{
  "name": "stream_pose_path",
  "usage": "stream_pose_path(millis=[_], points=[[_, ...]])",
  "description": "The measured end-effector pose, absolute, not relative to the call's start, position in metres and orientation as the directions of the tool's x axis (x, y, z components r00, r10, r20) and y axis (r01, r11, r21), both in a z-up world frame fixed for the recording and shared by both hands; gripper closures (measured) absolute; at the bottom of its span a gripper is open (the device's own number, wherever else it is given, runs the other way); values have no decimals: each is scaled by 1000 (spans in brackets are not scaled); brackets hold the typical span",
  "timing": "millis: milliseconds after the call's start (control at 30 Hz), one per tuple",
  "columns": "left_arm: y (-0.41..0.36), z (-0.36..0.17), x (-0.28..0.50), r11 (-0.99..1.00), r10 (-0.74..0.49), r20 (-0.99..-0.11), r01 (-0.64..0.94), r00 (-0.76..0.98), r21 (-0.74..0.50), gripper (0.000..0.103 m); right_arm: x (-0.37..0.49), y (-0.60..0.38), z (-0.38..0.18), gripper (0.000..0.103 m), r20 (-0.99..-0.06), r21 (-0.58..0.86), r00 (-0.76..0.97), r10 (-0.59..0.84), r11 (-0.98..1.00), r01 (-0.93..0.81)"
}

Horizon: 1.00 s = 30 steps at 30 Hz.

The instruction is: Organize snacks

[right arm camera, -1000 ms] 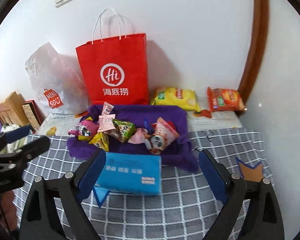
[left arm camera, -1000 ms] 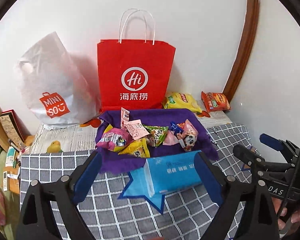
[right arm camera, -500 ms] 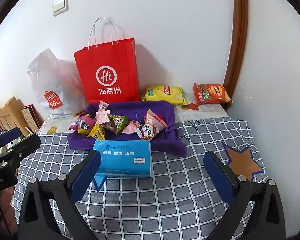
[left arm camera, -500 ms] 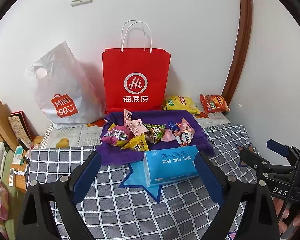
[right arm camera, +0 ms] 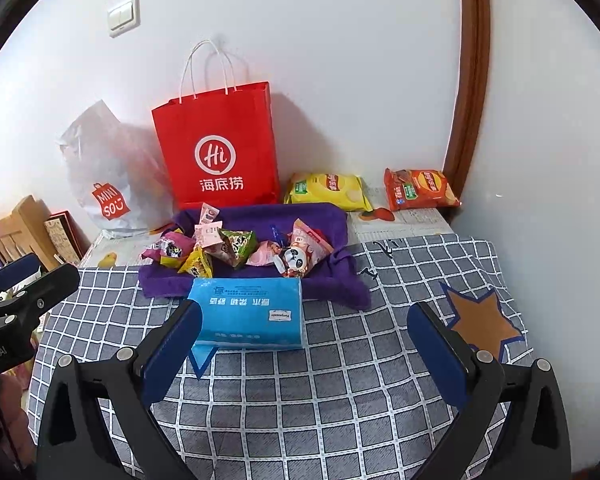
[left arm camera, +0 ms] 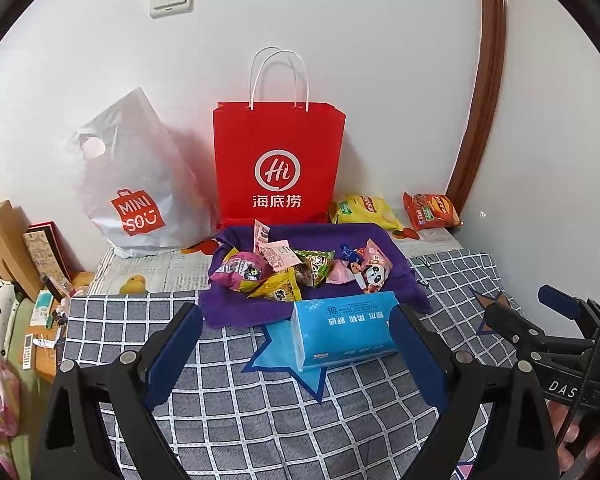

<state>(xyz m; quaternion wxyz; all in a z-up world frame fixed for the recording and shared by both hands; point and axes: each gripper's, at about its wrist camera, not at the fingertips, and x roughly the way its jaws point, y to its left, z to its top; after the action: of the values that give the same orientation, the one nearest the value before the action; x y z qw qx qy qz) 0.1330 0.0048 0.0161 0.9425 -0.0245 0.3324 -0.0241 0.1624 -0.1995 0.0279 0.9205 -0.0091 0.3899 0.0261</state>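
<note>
Here both grippers' jaws gape empty; the tissue pack [right arm camera: 248,314] lies lengthwise left-to-right before the snacks [right arm camera: 236,246].

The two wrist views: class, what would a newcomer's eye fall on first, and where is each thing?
First, the tall red paper bag with white handles, upright against the white wall at the back. Before it, a pile of bright small snack packets lies on a purple cloth. Nearest, a blue tissue pack rests on the grey checked tablecloth, beyond both open grippers.
</note>
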Motion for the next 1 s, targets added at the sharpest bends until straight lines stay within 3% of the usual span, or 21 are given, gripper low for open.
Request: stream_pose_path(millis=[1000], points=[[2,22,128,998,-53,-623,24,780,-55,8,156,-199,29,2,-717,18,695,60,998,-68]])
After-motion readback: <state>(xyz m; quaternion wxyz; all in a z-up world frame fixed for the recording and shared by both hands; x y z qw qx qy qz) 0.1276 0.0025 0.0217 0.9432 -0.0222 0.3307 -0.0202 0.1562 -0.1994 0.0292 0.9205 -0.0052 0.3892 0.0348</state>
